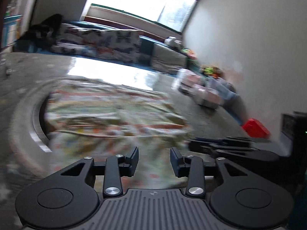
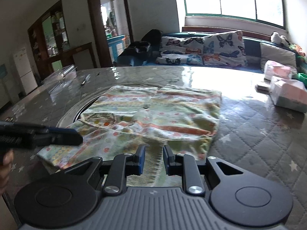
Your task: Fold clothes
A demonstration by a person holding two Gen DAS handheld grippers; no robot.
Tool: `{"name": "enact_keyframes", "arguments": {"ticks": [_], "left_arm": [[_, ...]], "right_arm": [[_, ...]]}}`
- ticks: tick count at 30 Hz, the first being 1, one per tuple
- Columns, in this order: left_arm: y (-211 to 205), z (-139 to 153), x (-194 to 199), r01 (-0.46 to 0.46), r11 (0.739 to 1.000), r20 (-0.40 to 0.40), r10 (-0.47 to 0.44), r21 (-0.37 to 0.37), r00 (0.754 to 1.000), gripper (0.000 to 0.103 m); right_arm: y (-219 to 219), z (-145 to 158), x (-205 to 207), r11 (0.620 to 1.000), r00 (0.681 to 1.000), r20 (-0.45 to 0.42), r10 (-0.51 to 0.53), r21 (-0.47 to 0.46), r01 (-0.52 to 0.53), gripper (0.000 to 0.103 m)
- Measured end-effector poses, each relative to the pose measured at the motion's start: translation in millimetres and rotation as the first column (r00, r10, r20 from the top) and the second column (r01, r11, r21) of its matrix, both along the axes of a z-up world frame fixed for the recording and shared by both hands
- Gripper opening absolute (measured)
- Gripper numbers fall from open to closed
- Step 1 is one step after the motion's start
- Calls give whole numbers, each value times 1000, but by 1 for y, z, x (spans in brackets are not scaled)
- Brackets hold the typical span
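A patterned garment (image 2: 153, 113) in green, orange and white lies partly folded on a grey quilted table (image 2: 249, 143). It also shows, blurred, in the left wrist view (image 1: 115, 115). My right gripper (image 2: 153, 160) is open and empty, just above the garment's near edge. My left gripper (image 1: 154, 160) is open and empty over the garment's near left part. The left gripper's fingers (image 2: 63, 136) reach in from the left in the right wrist view. The right gripper's fingers (image 1: 220, 145) show blurred at the right in the left wrist view.
Tissue packs (image 2: 287, 95) sit at the table's right. A clear plastic box (image 2: 61, 74) and a pen (image 2: 85, 80) lie at the far left. A round inset ring (image 2: 76, 107) in the table lies under the garment. A sofa with butterfly cushions (image 2: 201, 49) stands behind.
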State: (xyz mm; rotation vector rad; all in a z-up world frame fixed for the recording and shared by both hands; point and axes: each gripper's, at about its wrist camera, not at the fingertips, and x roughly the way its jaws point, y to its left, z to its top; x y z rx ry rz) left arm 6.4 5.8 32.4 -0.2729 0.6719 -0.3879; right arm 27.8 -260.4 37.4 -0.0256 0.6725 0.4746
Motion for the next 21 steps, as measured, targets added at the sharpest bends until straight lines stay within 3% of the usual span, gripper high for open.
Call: {"name": "enact_keyframes", "arguments": {"ticks": [6,14,21], "left_arm": [[39,-15,27,-144,989,-37,144,22,989,38],[53,-35,42,-181,982,-59,184,58,981,36],[51,-22,39,-176,983,-45,179,52,983,36]], "right_arm": [[21,-5,8,998,999,-5,52,-27,-52,20],[30,-20,23,996,998,-36,56,-61,-58,20],[26,-16,24,997,999,-28,45,-65,-46,20]]}}
